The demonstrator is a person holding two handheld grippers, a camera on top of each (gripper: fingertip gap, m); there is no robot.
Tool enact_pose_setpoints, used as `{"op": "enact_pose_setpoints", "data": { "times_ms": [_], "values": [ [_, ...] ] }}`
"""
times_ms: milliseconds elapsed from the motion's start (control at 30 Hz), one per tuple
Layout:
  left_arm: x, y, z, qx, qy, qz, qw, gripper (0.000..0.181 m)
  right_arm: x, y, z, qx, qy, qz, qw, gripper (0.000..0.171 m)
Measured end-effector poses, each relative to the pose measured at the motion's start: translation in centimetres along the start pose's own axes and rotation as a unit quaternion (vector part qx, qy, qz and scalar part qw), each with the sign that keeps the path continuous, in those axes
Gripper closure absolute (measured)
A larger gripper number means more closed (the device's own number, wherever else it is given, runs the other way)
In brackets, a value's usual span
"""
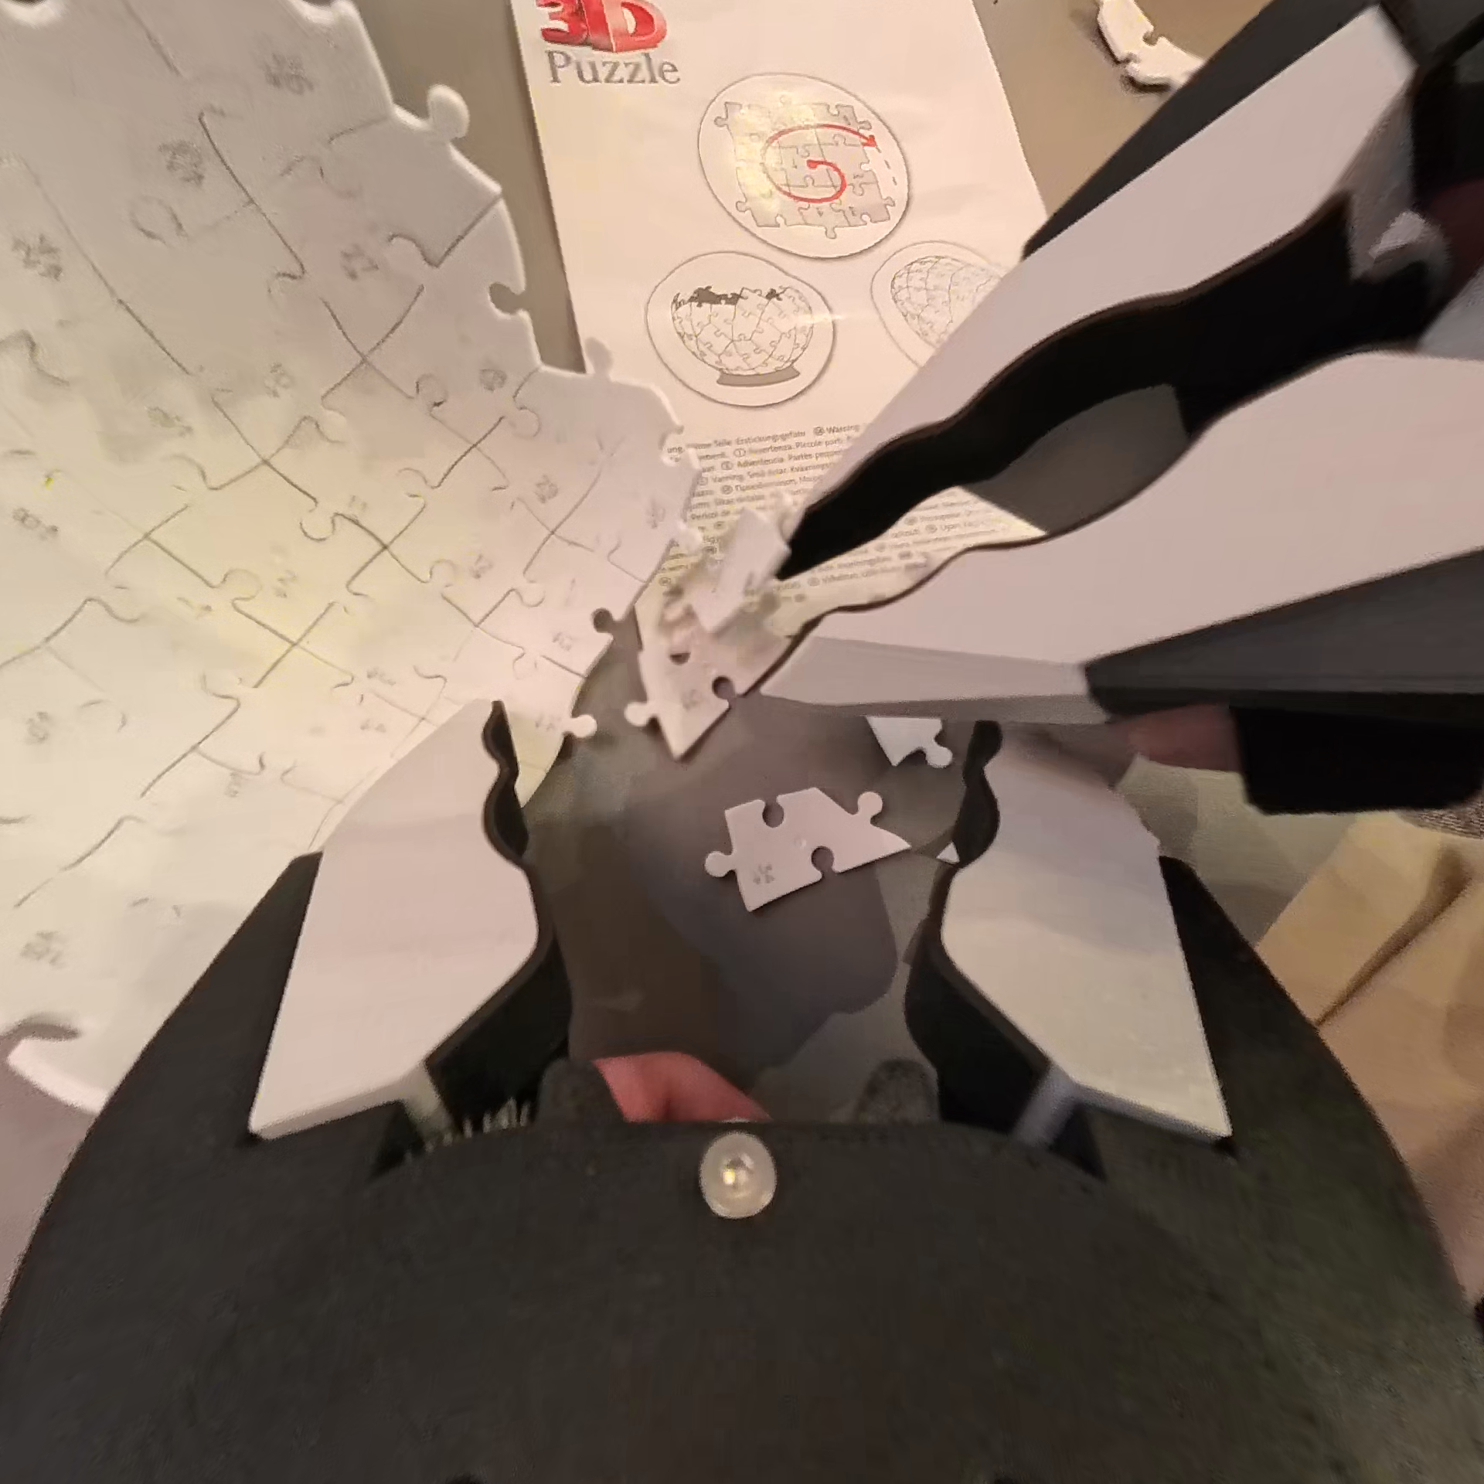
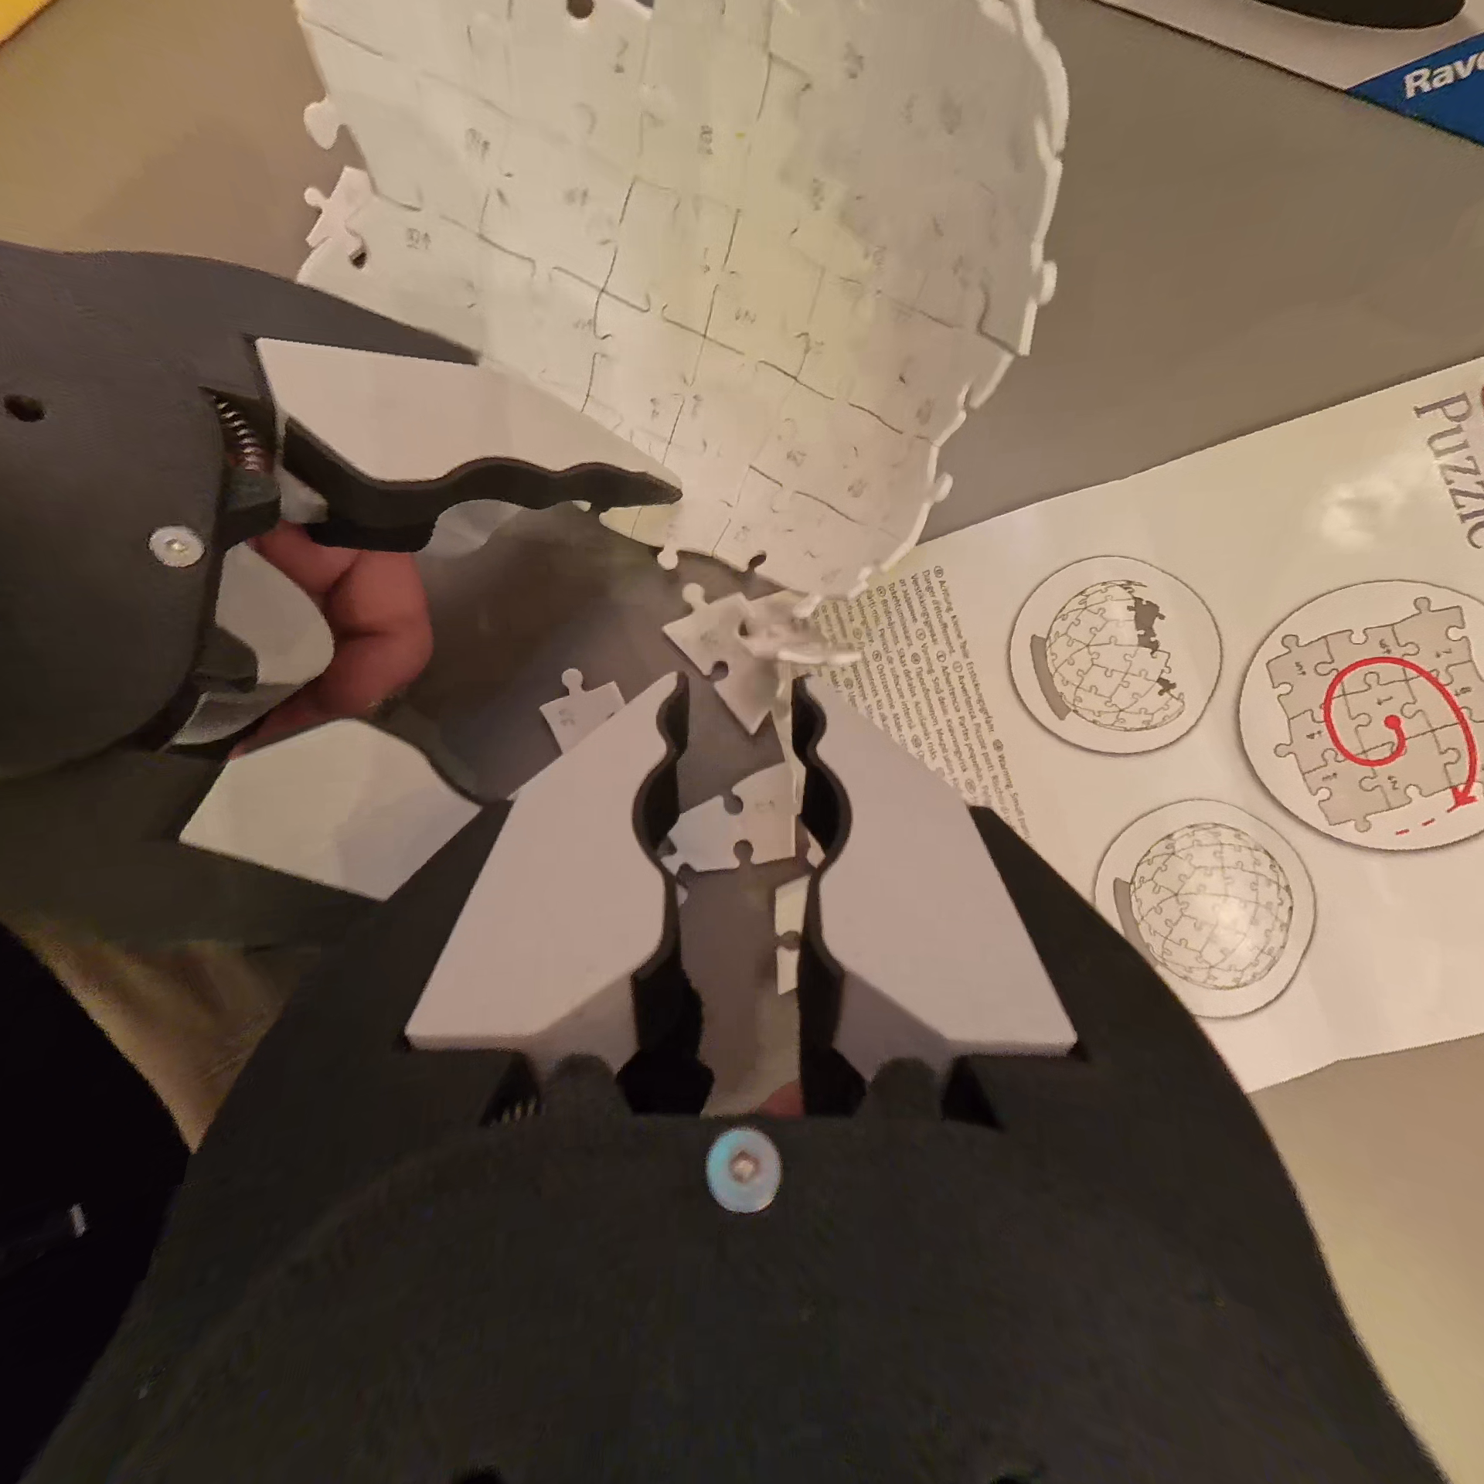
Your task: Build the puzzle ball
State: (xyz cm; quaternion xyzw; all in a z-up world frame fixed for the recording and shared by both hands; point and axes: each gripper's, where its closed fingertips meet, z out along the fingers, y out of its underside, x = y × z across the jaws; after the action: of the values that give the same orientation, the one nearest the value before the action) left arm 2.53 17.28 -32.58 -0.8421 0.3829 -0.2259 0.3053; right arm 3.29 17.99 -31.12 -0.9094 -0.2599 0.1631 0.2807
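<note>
The partly built white puzzle ball shell [image 1: 241, 498] lies concave side up at the left, and it also shows in the right wrist view [image 2: 723, 281]. My right gripper [image 2: 739, 686] is nearly shut, pinching a small cluster of white puzzle pieces [image 2: 715, 642] close to the shell's lower rim. In the left wrist view it [image 1: 783, 554] comes in from the upper right with the cluster [image 1: 699, 674] at its tips. My left gripper [image 1: 735, 723] is wide open and empty, with one fingertip [image 1: 490, 715] at the shell's edge.
A printed instruction sheet [image 1: 763, 241] lies flat behind the shell, and at the right in the right wrist view [image 2: 1204, 723]. Loose white pieces [image 1: 803, 851] [image 2: 578, 707] lie on the grey table. A blue box corner [image 2: 1429, 80] sits at the far right. Only a small space, under 4 cm, lies between the two pairs of fingers.
</note>
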Motion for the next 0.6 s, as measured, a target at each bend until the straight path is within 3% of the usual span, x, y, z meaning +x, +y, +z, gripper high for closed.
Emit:
{"op": "enact_pose_setpoints", "data": {
  "times_ms": [333, 600],
  "values": [
    [0.3, 0.2, -0.2, -0.001, 0.013, 0.001, 1.0, 0.075, -0.5, -0.2, -2.8, -0.017, -0.016, -0.09, 0.996, 0.154],
    [0.5, 0.0, -0.6, 0.012, 0.036, -0.019, 0.999, 0.074, -0.7, 0.1, 0.7, -0.039, -0.017, -0.21, 0.977, 0.156]
  ]
}}
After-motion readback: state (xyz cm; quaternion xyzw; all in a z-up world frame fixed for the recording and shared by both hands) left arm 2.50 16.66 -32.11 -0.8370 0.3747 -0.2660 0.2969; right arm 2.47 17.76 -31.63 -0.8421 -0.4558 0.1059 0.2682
